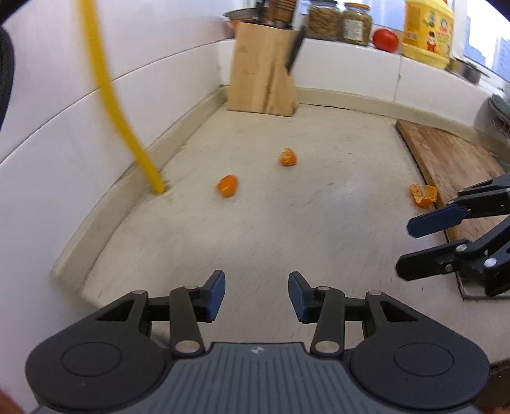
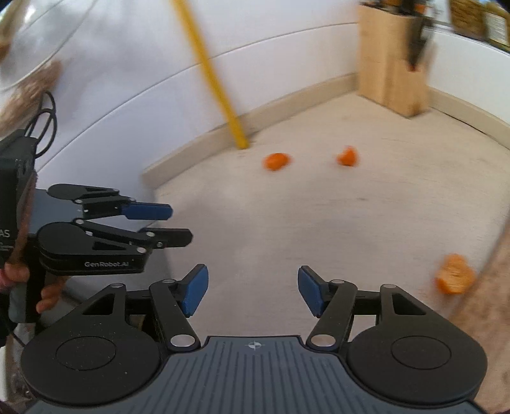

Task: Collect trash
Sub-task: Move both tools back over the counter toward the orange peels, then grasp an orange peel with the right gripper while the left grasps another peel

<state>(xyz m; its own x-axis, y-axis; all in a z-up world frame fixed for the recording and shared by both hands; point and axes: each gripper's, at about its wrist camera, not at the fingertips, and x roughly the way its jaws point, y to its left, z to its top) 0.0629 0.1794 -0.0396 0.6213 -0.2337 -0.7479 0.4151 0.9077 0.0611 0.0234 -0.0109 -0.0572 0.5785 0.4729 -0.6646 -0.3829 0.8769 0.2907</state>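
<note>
Left tool [image 1: 256, 294] and right tool [image 2: 253, 291] both agape, empty — three orange peels [image 1: 227, 185] on the counter [image 1: 271, 229].

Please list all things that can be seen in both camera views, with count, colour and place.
orange peel pieces: 3, orange; two mid-counter, one beside the cutting board
counter: 1, beige
yellow tube: 1, yellow; left, along the wall
knife block: 1, light wood; back corner
cutting board: 1, brown wood; right
jars: 2, glass; back ledge
tomato: 1, red; ledge
yellow bottle: 1; ledge
left gripper: black, blue fingers, open, empty
right gripper: same, open, empty
hand: holding the left gripper's handle
</note>
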